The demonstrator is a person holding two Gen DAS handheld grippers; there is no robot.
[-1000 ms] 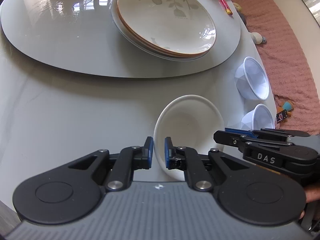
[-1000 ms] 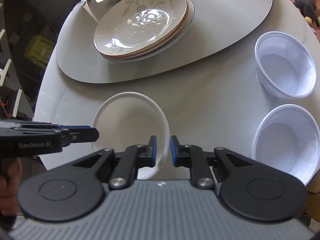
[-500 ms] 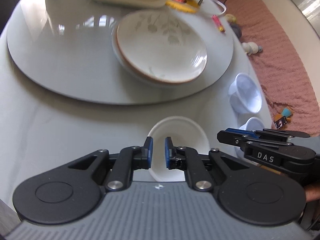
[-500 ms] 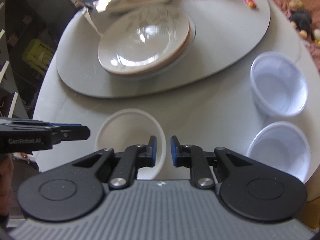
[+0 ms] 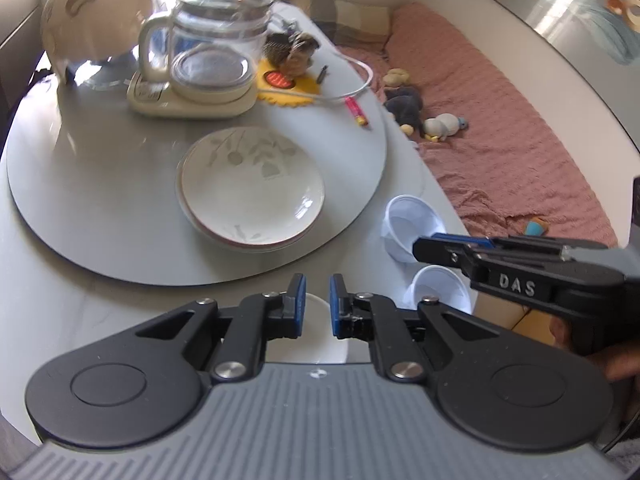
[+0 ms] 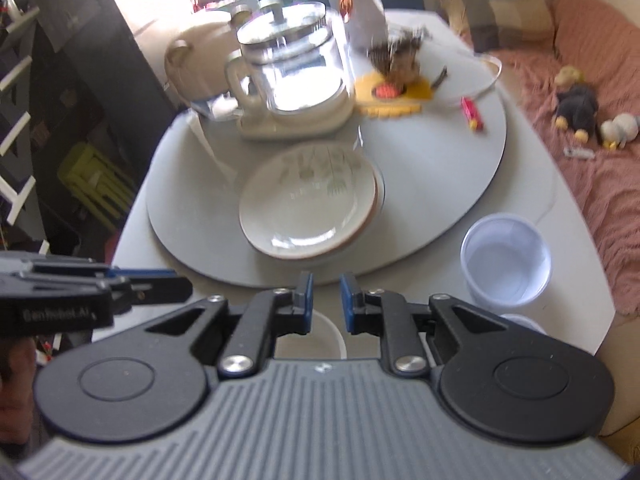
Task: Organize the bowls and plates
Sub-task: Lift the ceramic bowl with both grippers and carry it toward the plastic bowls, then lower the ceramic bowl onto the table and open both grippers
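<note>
Both hand-held grippers have risen since the earlier frame, the white plate (image 5: 320,336) shrinking beneath them on the tabletop (image 5: 100,304). Left hand-held gripper (image 5: 317,304) and right hand-held gripper (image 6: 325,302) are nearly closed, holding nothing. Leaf-pattern plates (image 5: 252,188) are stacked on the turntable (image 5: 92,184); the two plastic bowls (image 6: 505,264) sit right, unstacked.

A left hand-held gripper (image 5: 317,304) is seen from behind, its jaws nearly closed with nothing gripped, above a white bowl (image 5: 316,344) on the bench (image 5: 80,300). Stacked plates (image 5: 250,192) (leaf-patterned) are set on a grey turntable (image 5: 100,184). Two clear plastic bowls (image 5: 408,226) are seen beside the right hand-held gripper (image 5: 418,246).
</note>
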